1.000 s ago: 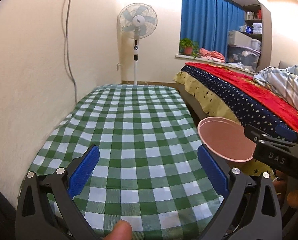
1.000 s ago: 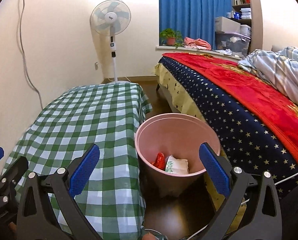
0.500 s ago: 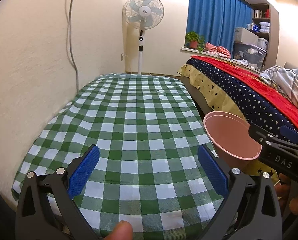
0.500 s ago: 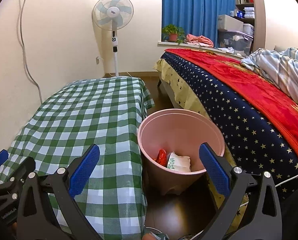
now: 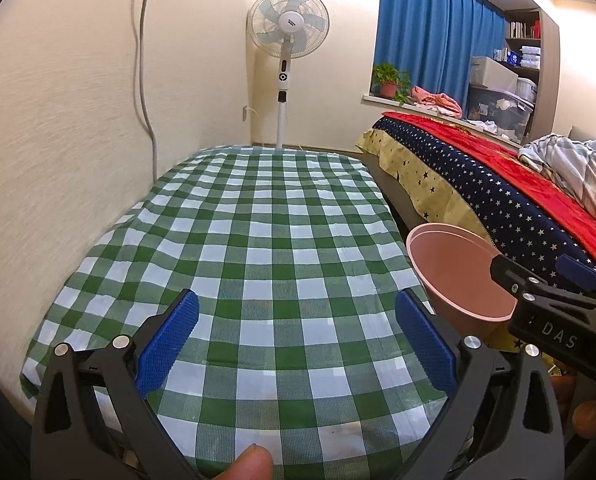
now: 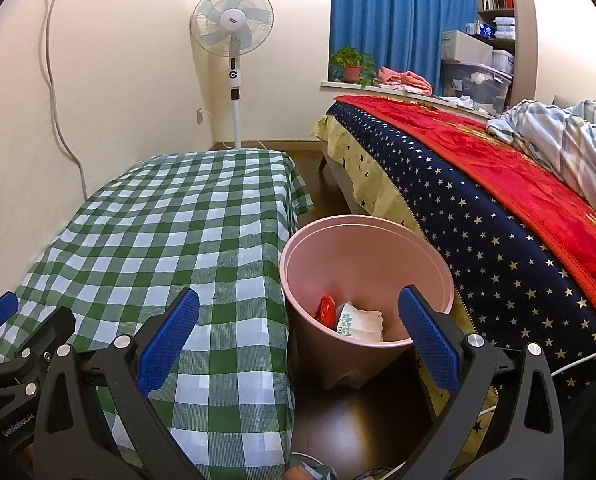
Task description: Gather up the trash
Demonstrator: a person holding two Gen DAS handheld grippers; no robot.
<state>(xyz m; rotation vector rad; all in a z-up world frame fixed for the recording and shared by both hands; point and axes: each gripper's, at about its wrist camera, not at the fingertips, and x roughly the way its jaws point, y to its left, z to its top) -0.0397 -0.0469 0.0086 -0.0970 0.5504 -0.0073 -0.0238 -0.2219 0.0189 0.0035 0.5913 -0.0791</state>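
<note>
Both grippers, left gripper (image 5: pixel 295 340) and right gripper (image 6: pixel 298 340), are spread wide and empty. Just ahead of the right one stands one pink wastebasket (image 6: pixel 426 258) holding two pieces of trash: a red wrapper (image 6: pixel 326 309) and a white tissue pack (image 6: pixel 360 322), probably light, soft and crushable, best pinched across the middle. The checked tablecloth (image 5: pixel 257 248) ahead of the left gripper bears none.

A round pink trash bin (image 6: pixel 362 264) stands upright on the dark floor, just beside the checked table's (image 6: pixel 169 216) draped edge and near the bed's (image 6: pixel 498 208) starred side, holding a crumpled red wrapper (image 6: pixel 326 309) touching a white packet with green print (image 6: pixel 360 322) at its bottom.
</note>
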